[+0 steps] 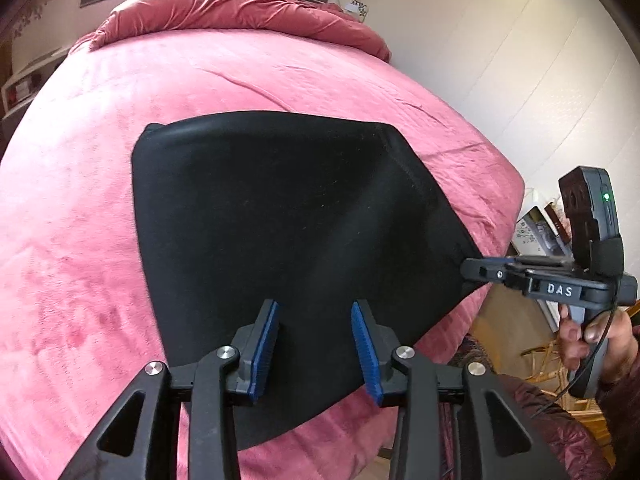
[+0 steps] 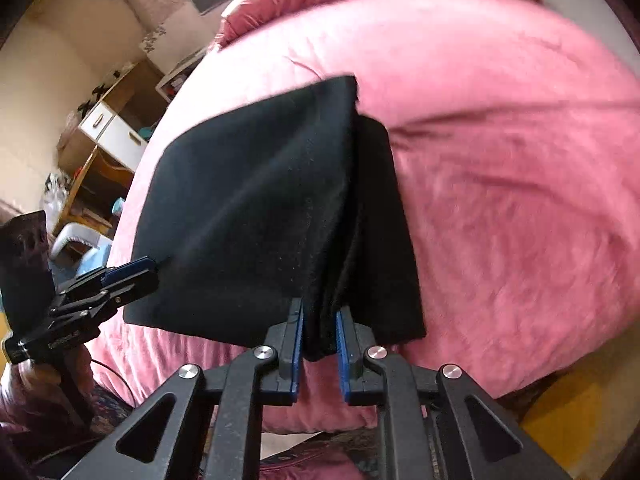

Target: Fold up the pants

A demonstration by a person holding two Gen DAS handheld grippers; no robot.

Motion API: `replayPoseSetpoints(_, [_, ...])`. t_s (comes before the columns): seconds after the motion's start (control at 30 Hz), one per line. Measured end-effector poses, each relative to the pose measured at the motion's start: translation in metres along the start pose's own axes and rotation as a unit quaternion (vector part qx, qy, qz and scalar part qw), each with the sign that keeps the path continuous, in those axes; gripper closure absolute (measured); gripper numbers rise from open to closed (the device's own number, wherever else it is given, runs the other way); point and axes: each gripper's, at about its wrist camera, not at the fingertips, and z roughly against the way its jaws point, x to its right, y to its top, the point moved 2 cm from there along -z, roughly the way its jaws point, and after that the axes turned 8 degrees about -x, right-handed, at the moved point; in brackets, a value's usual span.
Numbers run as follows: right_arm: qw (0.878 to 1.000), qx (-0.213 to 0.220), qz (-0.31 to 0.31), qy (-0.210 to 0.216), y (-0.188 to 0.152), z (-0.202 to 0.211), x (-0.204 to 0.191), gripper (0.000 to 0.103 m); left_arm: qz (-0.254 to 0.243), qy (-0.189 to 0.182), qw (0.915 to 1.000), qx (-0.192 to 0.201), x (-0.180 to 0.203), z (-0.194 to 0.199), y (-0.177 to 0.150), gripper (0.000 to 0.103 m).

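Observation:
Black folded pants point(image 1: 280, 208) lie on the pink bed point(image 1: 100, 140), partly lifted. My left gripper point(image 1: 315, 306) reaches over their near edge, blue pads a fold's width apart with black cloth filling the gap. In the right wrist view the left gripper point(image 2: 150, 270) bites the left edge of the pants point(image 2: 248, 208), and a taut crease runs from it. My right gripper point(image 2: 320, 312) is shut on a bunched fold at the near edge, and the top layer tents up from it. In the left wrist view the right gripper point(image 1: 470, 270) clamps the right corner, held by a hand point(image 1: 592, 336).
A rumpled pink duvet point(image 1: 240, 4) is heaped at the bed's far end. A white wall point(image 1: 500, 60) runs along the right side, with small items point(image 1: 540, 228) on a low surface by the bed corner. A wooden desk with white drawers point(image 2: 108, 128) stands beyond the bed's left side.

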Motion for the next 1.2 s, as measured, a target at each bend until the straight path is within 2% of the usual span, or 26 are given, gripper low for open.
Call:
replayPoseSetpoints(0.07, [1.000, -0.005, 0.000, -0.016, 0.000, -0.006, 0.006, 0.089, 0.000, 0.001, 1.0000, 0.000, 0.004, -0.002, -0.002, 0.064])
replayPoseSetpoints(0.23, [1.000, -0.014, -0.013, -0.021, -0.010, -0.028, 0.022, 0.089, -0.016, 0.013, 0.9998, 0.000, 0.017, -0.006, -0.006, 0.064])
replayPoseSetpoints(0.33, [1.000, -0.009, -0.023, -0.009, -0.011, -0.024, 0.025, 0.088, -0.013, 0.017, 0.9998, 0.006, 0.019, -0.005, -0.004, 0.064])
replayPoseSetpoints(0.47, [1.000, -0.011, -0.022, -0.017, -0.011, -0.020, 0.026, 0.087, -0.006, 0.027, 0.9995, 0.017, 0.013, 0.002, -0.005, 0.063])
replayPoseSetpoints(0.57, [0.999, -0.015, -0.021, -0.024, -0.007, -0.020, 0.016, 0.082, 0.004, 0.029, 0.9992, 0.028, 0.007, 0.009, -0.005, 0.058])
replayPoseSetpoints(0.67, [0.999, -0.021, -0.020, -0.029, -0.004, -0.018, 0.014, 0.073, 0.017, 0.035, 0.9985, 0.038, -0.005, 0.019, -0.004, 0.058])
replayPoseSetpoints(0.73, [0.999, -0.021, -0.018, -0.042, 0.000, -0.014, 0.014, 0.061, 0.021, 0.041, 0.9980, 0.043, -0.011, 0.023, -0.003, 0.057])
replayPoseSetpoints(0.77, [0.999, -0.020, -0.016, -0.047, 0.001, -0.011, 0.014, 0.060, 0.025, 0.045, 0.9977, 0.045, -0.017, 0.026, -0.002, 0.057])
replayPoseSetpoints(0.93, [0.997, 0.017, -0.004, -0.079, 0.020, 0.016, 0.005, 0.060, 0.045, 0.051, 0.9963, 0.052, -0.038, 0.033, 0.003, 0.057])
replayPoseSetpoints(1.1, [0.997, 0.040, 0.039, -0.055, 0.050, 0.018, -0.031, 0.060, 0.082, 0.039, 0.9946, 0.050, -0.076, 0.037, 0.012, 0.057])
replayPoseSetpoints(1.2, [0.995, 0.028, 0.081, -0.044, 0.064, 0.001, -0.059, 0.060, 0.121, 0.005, 0.9919, 0.039, -0.112, 0.034, 0.022, 0.057])
